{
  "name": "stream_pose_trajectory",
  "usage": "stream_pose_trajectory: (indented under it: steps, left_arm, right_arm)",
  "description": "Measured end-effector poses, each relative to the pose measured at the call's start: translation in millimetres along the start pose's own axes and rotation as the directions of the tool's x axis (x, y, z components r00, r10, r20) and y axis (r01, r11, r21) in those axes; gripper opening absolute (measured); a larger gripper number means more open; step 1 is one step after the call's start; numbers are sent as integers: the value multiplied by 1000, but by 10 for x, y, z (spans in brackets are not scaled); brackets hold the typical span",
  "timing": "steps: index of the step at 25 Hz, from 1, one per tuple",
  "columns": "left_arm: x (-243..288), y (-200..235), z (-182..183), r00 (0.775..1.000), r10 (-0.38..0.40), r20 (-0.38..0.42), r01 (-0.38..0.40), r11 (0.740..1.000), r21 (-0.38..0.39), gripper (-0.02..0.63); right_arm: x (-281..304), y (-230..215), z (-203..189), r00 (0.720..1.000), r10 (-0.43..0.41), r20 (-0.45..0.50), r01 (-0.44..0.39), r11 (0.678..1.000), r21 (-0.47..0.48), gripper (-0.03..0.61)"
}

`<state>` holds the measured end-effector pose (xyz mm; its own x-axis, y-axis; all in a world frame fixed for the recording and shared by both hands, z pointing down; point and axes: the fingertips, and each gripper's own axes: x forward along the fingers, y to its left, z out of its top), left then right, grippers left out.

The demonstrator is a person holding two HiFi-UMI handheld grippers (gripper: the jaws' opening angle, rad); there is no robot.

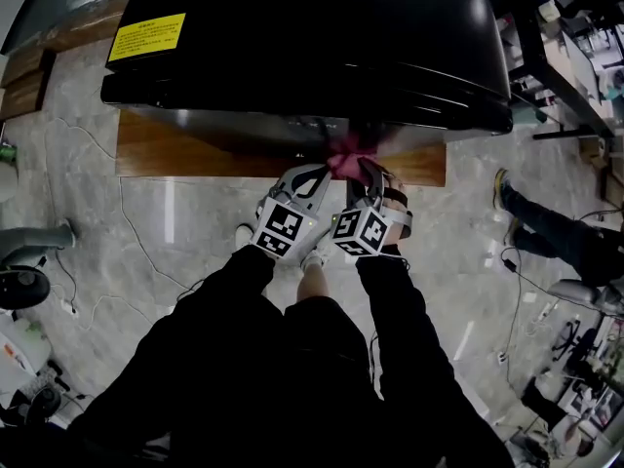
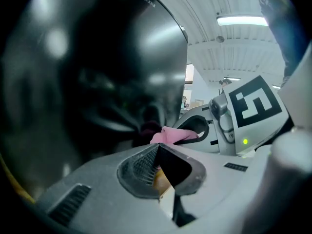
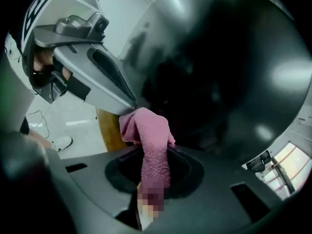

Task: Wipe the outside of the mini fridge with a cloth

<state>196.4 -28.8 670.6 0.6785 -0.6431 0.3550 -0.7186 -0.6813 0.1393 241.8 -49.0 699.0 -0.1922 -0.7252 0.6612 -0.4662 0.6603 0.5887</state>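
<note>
- Pink cloth [image 3: 148, 130] sits clamped in our right gripper [image 1: 369, 172]. The jaws bite its bunched tail so the loose fold leads toward the surface.
- The fold meets the black fridge [image 1: 312, 37] on its glossy front, low down, just above the wood platform [image 1: 156, 149].
- Our left gripper [image 1: 310, 175] hangs just beside the right, jaws together on nothing. We judge it is parked close, out of the cloth's path.
- Wiping looks under way on the front. We judge the top and sides are yet to do.
</note>
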Motion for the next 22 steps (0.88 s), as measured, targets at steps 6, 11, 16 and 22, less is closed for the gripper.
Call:
stream_pose_trajectory:
  steps: [6, 11, 16, 22]
  left_arm:
    - [103, 103, -396, 998, 22, -56, -23, 1000, -20, 6]
    - [210, 152, -599, 994, 58, -89, -62, 997, -39, 6]
    - [73, 109, -609, 992, 76, -97, -80, 996, -33, 6]
    - [-474, -138, -171, 993, 112, -21, -114, 988, -100, 6]
  right_arm:
    - [319, 305, -222, 993, 100, -56, -100, 995, 1, 77]
    - [565, 523, -460, 981, 162, -109, -163, 987, -2, 78]
    - [508, 557, -490, 976, 196, -93, -199, 980, -15, 80]
    - [-405, 195, -114, 971, 193, 139, -209, 971, 117, 81]
